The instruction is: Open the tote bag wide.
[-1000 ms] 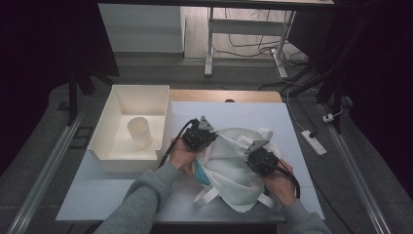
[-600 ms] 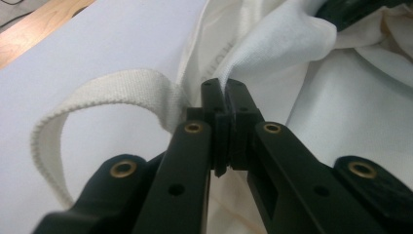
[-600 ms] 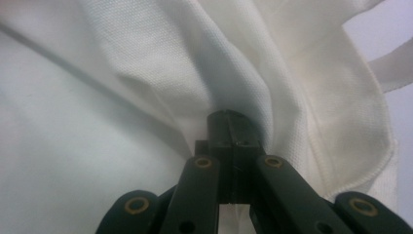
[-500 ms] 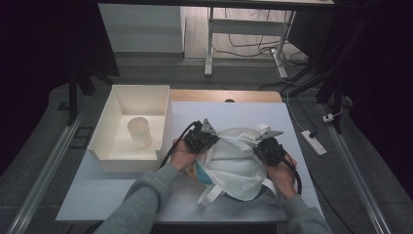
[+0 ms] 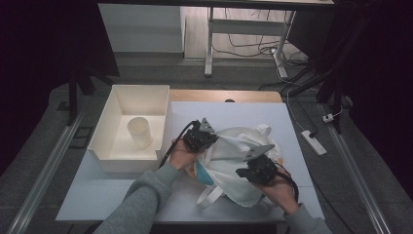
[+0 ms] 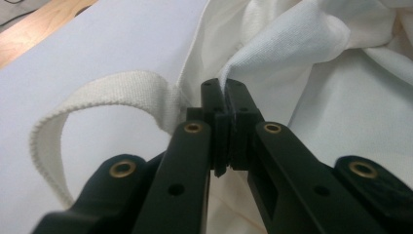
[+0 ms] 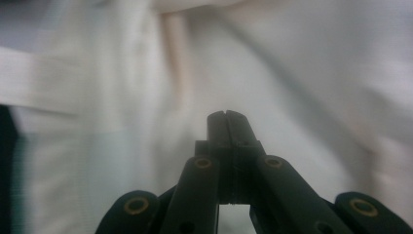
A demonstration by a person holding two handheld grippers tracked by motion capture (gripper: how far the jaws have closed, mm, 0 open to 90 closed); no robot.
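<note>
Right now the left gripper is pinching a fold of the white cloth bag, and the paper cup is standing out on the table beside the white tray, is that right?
Not quite. The left gripper does pinch a fold of the white cloth bag, but the paper cup stands inside the white tray, not beside it on the table. The high view shows it.

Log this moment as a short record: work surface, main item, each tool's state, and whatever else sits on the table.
surface: white table
main item: white cloth tote bag, crumpled, lying on the table
bag handle: webbing loop lying on the table beside the left tool
left tool: shut, a fold of the bag's cloth pinched between its tips
right tool: shut, tips together, nothing seen between them; bag cloth close behind
other items: white bin at the table's left, with a pale cup standing inside
</note>
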